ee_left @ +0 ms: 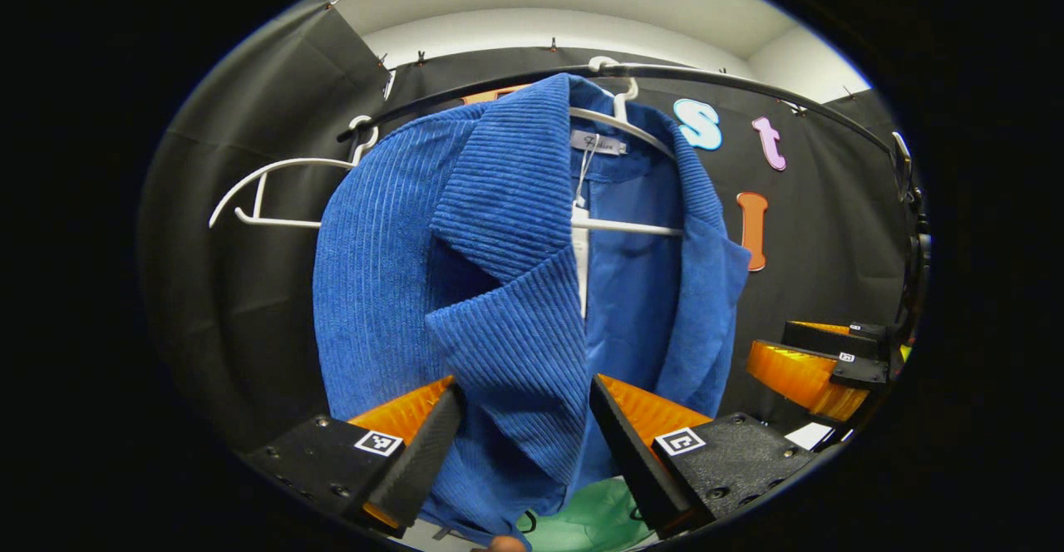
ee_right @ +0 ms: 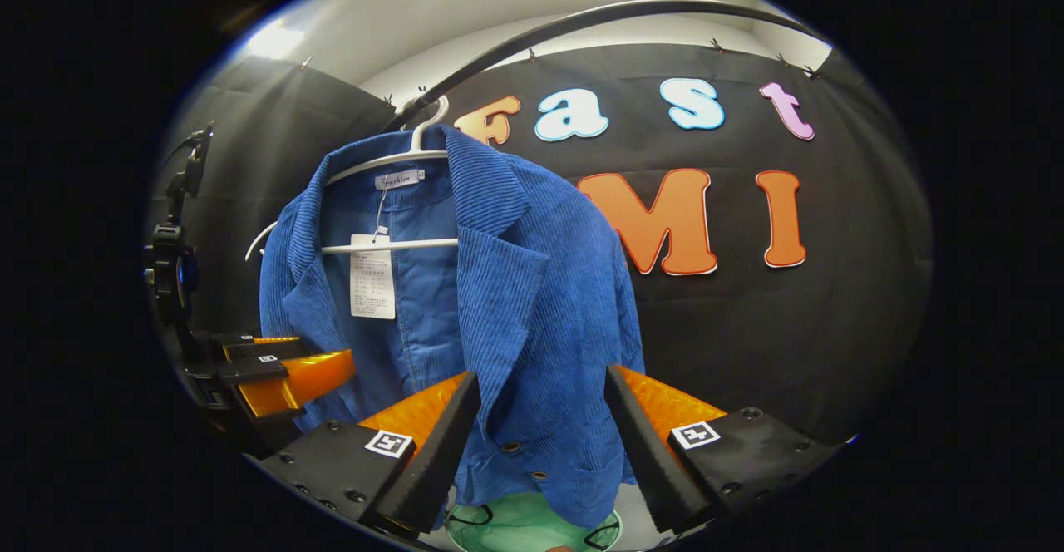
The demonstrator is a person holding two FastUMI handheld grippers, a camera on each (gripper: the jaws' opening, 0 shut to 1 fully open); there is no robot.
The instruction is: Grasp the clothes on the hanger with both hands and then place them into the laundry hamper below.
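Blue ribbed corduroy jacket (ee_left: pixel 499 286), hung open-fronted on a white plastic hanger (ee_left: pixel 632 124) hooked over a dark curved rail (ee_left: pixel 748 78), in front of the black cloth wall. Just beside it on the rail, a second, bare white plastic hanger (ee_left: pixel 266 194). White paper tag (ee_right: pixel 371 286) dangling inside the collar on a string. Far below the hem, part of a pale green round laundry hamper (ee_right: pixel 532 527).

Left gripper (ee_left: pixel 525 427) raised close to the jacket's front, jaws spread wide, one finger either side of the hanging lapel; whether the fingers touch the cloth cannot be told. In the left gripper view, the other gripper visible at the right edge, clear of the jacket.

Right gripper (ee_right: pixel 542 427) likewise parted wide before the buttoned front panel, lower part of the jacket framed between its fingers; contact with the cloth cannot be told.
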